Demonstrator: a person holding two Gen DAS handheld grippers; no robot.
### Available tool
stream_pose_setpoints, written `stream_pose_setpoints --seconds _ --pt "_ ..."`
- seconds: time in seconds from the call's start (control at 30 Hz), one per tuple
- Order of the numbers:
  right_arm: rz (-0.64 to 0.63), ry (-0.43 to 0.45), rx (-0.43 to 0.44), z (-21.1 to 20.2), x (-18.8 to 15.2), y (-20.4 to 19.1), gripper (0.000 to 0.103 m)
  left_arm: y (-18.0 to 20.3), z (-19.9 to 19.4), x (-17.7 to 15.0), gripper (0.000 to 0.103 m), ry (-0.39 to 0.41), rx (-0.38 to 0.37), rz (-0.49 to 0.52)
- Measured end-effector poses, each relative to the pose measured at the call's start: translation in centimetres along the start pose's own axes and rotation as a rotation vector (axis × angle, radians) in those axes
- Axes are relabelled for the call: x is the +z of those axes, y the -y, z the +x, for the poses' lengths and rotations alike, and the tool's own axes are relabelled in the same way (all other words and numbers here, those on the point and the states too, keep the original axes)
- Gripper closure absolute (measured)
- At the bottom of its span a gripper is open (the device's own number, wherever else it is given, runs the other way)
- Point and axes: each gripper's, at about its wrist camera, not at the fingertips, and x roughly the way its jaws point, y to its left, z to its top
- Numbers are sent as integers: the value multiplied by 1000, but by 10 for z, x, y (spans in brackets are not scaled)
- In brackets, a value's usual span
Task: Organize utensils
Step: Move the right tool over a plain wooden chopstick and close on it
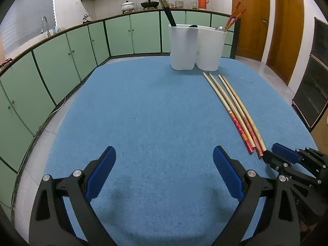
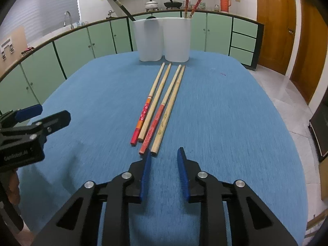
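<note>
We saw four chopsticks (image 2: 160, 106) lying lengthwise, near ends just ahead of the right gripper (image 2: 164, 153), fingers apart; the left gripper (image 1: 164, 153), also apart, was farther left.

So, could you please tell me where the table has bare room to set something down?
Bare blue cloth lies left of the four chopsticks and right of them to the table edge. It is crowded at the white holder, just past their tips.
</note>
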Motion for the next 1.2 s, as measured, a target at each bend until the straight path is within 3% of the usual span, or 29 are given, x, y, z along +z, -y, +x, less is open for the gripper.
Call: stream_pose_setpoints --seconds 0.13,0.43,0.5,0.53,0.7,0.83,1.2 --pt "35 -6 -1 2 3 10 93 0 2 1 10 -5 -5 4" --pt "43 -8 12 2 3 15 91 10 4 -1 10 -11 -24 15" --pt "49 -9 14 2 4 15 94 12 3 -2 10 -13 -36 15" --pt "52 -10 15 1 4 17 100 16 3 -1 10 -18 -51 18" --pt "61 -5 3 -3 5 22 100 34 4 -1 11 -33 -105 28" --pt "69 12 2 -10 5 30 100 53 11 -3 22 -62 -132 53" --pt "95 19 26 -13 5 42 100 85 27 -4 29 -108 -130 80"
